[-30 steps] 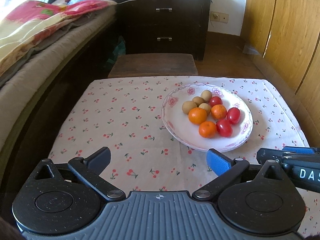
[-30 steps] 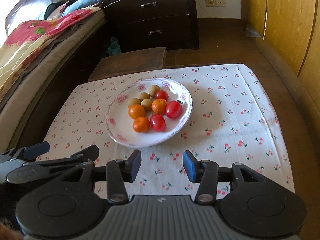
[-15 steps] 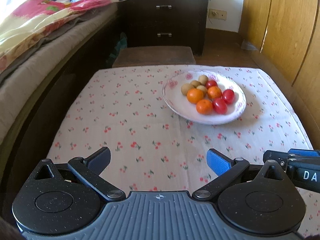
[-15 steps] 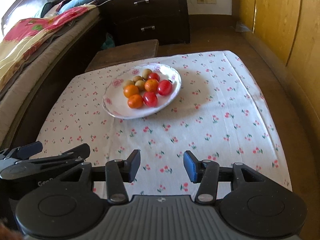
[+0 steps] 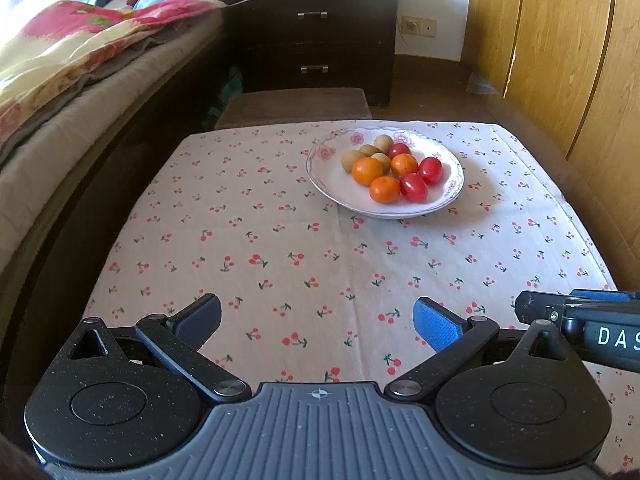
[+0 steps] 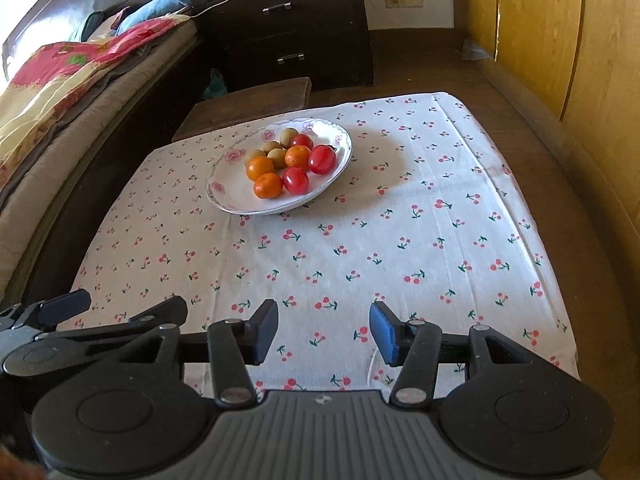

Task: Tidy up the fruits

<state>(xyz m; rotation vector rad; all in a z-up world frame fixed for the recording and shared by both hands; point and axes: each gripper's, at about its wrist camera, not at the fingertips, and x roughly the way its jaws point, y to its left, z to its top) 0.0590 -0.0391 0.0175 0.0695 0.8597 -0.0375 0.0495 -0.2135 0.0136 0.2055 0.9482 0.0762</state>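
A white flowered plate point(image 5: 448, 190) point(image 6: 228, 200) sits toward the far side of the cherry-print tablecloth point(image 5: 304, 248) point(image 6: 420, 240). It holds three oranges point(image 5: 367, 171) point(image 6: 268, 185), three red tomatoes point(image 5: 414, 187) point(image 6: 296, 180) and several small brown fruits point(image 5: 352, 158) point(image 6: 289, 136), all grouped together. My left gripper point(image 5: 318, 320) is open and empty over the near edge of the cloth. My right gripper point(image 6: 324, 330) is open and empty, also near the front edge. Each gripper shows at the edge of the other's view.
A bed with a colourful blanket point(image 5: 60, 64) runs along the left. A dark nightstand point(image 5: 316, 36) and a low wooden stool point(image 5: 296, 106) stand beyond the table. Wooden wardrobe doors point(image 5: 560, 48) line the right side.
Both grippers have pulled back and away from the plate, which now looks smaller and farther off. The jaws stay open and the fruit has not moved.
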